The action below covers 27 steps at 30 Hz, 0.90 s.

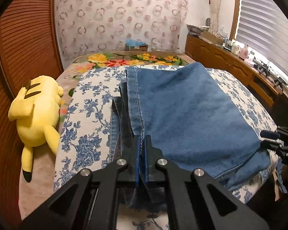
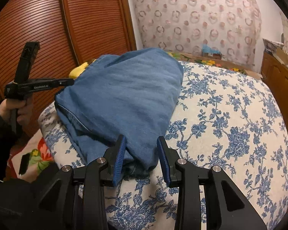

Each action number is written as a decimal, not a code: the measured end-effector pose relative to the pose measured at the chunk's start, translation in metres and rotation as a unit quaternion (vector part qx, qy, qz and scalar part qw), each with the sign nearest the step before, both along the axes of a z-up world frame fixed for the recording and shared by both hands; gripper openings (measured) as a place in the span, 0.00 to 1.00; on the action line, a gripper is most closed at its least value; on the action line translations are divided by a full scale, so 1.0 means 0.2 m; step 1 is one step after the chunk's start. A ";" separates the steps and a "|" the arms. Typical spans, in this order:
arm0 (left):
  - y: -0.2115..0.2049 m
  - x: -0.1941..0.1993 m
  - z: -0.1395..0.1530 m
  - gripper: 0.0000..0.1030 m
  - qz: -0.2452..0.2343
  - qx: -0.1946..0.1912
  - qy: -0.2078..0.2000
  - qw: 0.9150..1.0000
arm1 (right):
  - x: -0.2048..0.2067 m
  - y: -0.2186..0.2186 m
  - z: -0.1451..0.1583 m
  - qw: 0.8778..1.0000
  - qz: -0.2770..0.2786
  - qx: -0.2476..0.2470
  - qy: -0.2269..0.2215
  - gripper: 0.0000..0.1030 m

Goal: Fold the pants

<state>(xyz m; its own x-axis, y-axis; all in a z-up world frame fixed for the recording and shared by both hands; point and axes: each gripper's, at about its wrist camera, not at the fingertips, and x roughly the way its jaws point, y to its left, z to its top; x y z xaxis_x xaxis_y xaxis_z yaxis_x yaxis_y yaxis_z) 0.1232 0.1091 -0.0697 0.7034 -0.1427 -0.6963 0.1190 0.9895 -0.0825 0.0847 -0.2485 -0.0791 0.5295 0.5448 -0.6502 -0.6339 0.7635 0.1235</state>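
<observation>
On the bed, blue denim pants (image 1: 192,111) lie partly folded across a white cover with blue flowers (image 1: 90,103), which sits over a brighter floral blanket (image 1: 113,59).

Left gripper (image 1: 142,140): jaws pressed together, pinching a stitched seam edge of the pants between the blue pads. Denim hangs below the jaws too. From the right wrist camera the same tool shows at the far left side of the pants (image 2: 113,95), its tip reaching into the cloth; a hand (image 2: 19,109) wraps the handle, dark sleeve below.

Right gripper (image 2: 142,149): jaws partly spread, standing either side of a bunched corner of the pants. The left pad touches the cloth; the right pad has a visible gap. Not clamped as far as I can tell. From the left wrist camera it sits at the right edge of frame (image 1: 272,140), tip against the pants' corner.

Pants: top layer lies flat and smooth, hem stitching visible at the near right edge, more layers stacked under the left side.

Surroundings: yellow plush toy (image 1: 36,115) lying on the blanket just beside the flowered cover, next to a slatted wooden door (image 1: 23,38). Wooden dresser (image 1: 230,61) with clutter runs under a window with blinds (image 1: 265,19). Patterned curtain (image 1: 121,15) behind the bed.
</observation>
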 end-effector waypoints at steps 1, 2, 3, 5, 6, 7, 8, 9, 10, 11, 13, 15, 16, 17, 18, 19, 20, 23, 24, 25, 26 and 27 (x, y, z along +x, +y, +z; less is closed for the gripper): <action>-0.01 0.00 0.00 0.00 -0.002 0.003 -0.001 1.000 | 0.00 0.00 0.00 1.000 -0.002 -0.002 -0.002 0.33; -0.02 0.00 0.01 0.01 -0.002 0.005 -0.003 1.000 | 0.00 0.00 0.00 1.000 -0.005 -0.002 -0.002 0.34; -0.03 -0.01 0.01 0.02 -0.002 0.006 -0.005 1.000 | 0.00 0.00 0.00 1.000 -0.009 -0.003 -0.004 0.36; -0.07 -0.02 0.03 0.05 -0.004 0.007 -0.009 1.000 | 0.02 0.00 0.02 1.000 -0.019 -0.005 -0.009 0.38; -0.09 -0.02 0.04 0.09 -0.005 0.011 -0.013 1.000 | 0.03 0.00 0.02 1.000 -0.022 -0.004 -0.011 0.40; -0.12 -0.04 0.05 0.13 -0.006 0.018 -0.017 1.000 | 0.04 -0.01 0.04 1.000 -0.025 -0.001 -0.013 0.41; -0.14 -0.04 0.05 0.15 -0.008 0.021 -0.019 1.000 | 0.05 0.00 0.05 0.999 -0.030 0.000 -0.014 0.43; -0.16 -0.05 0.06 0.18 -0.011 0.025 -0.021 0.999 | 0.07 -0.01 0.05 0.999 -0.034 0.001 -0.013 0.46; -0.18 -0.06 0.06 0.21 -0.015 0.028 -0.025 0.999 | 0.09 -0.01 0.05 0.999 -0.038 0.003 -0.010 0.48; -0.20 -0.06 0.07 0.22 -0.017 0.030 -0.028 0.999 | 0.11 -0.01 0.05 0.999 -0.041 0.004 -0.005 0.51; -0.23 -0.07 0.07 0.29 -0.022 0.031 -0.031 0.999 | 0.16 0.00 0.03 0.999 -0.049 0.005 0.009 0.52; -0.25 -0.07 0.06 0.32 -0.027 0.027 -0.030 0.999 | 0.19 0.01 0.01 0.998 -0.053 0.006 0.019 0.52; -0.26 -0.07 0.05 0.33 -0.031 0.027 -0.027 0.999 | 0.21 0.02 0.00 0.998 -0.055 0.009 0.030 0.52; -0.28 -0.07 0.05 0.33 -0.036 0.029 -0.024 0.999 | 0.23 0.03 -0.01 0.998 -0.057 0.011 0.037 0.52; -0.29 -0.07 0.03 0.33 -0.038 0.029 -0.022 0.999 | 0.25 0.04 -0.02 0.997 -0.059 0.011 0.045 0.52; -0.30 -0.07 0.02 0.33 -0.040 0.028 -0.020 0.999 | 0.26 0.05 -0.03 0.997 -0.062 0.009 0.048 0.52; -0.31 -0.07 0.01 0.34 -0.041 0.025 -0.017 0.999 | 0.28 0.06 -0.04 0.996 -0.065 0.006 0.052 0.52; -0.33 -0.07 -0.02 0.34 -0.042 0.023 -0.011 0.999 | 0.31 0.08 -0.07 0.995 -0.066 0.005 0.068 0.52; -0.34 -0.07 -0.03 0.34 -0.043 0.024 -0.009 0.999 | 0.31 0.09 -0.08 0.995 -0.065 0.002 0.070 0.52; -0.34 -0.07 -0.04 0.34 -0.044 0.024 -0.007 0.999 | 0.31 0.09 -0.09 0.995 -0.065 0.001 0.070 0.52; -0.35 -0.07 -0.05 0.34 -0.045 0.024 -0.005 0.999 | 0.31 0.09 -0.10 0.995 -0.064 0.000 0.072 0.52; -0.36 -0.07 -0.06 0.34 -0.046 0.024 -0.003 0.999 | 0.31 0.09 -0.10 0.995 -0.064 0.000 0.074 0.52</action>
